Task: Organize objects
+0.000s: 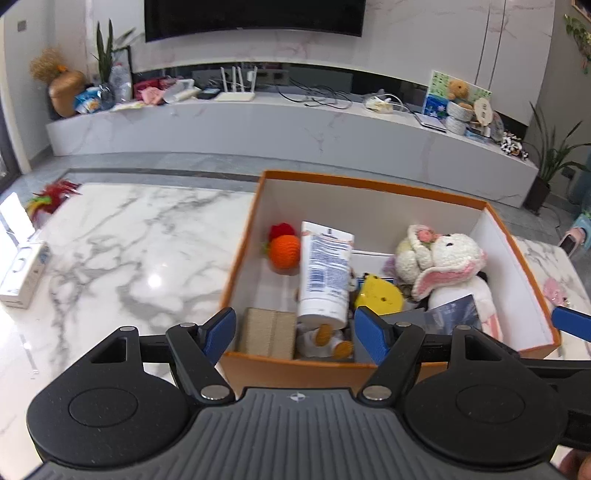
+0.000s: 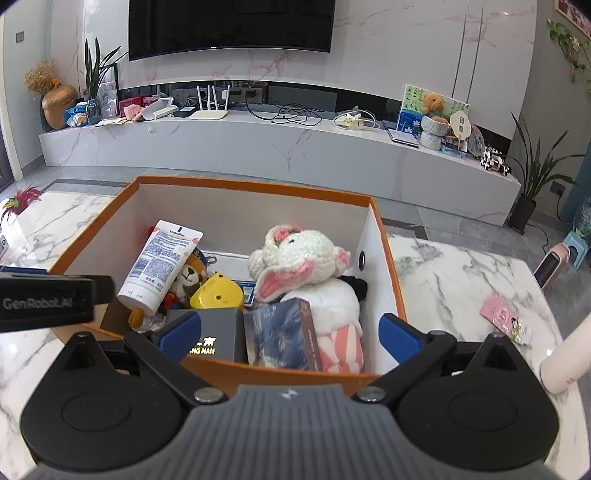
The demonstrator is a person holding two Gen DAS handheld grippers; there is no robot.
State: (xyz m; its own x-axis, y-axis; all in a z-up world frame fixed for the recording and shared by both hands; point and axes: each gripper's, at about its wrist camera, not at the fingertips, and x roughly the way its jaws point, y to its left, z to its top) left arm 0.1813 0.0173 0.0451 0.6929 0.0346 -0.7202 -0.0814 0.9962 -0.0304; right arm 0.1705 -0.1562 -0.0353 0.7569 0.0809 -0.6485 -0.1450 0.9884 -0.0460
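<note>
Orange cardboard box (image 2: 258, 373) on white marble desk (image 1: 140, 258), packed with white lotion tube (image 1: 323, 273) and crocheted white rabbit (image 2: 299, 266). Left tool (image 1: 295, 330) and right tool (image 2: 290, 332) spread wide above box's near edge, gripping nothing.

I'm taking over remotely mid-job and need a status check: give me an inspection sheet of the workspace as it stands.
Surface: white marble table, glossy, bare around the box.
Job's things: orange box holds a white tube, crocheted bunny, yellow toy, orange knitted ball, dark box and book.
Clutter: white carton and red feathery item at the left edge; pink card to the right of the box.
Grippers: left gripper open, empty; right gripper open, empty; both over the box's near wall.
Cables: tangle on the TV ledge, none on the table.
Surroundings: wall TV, potted plant.
</note>
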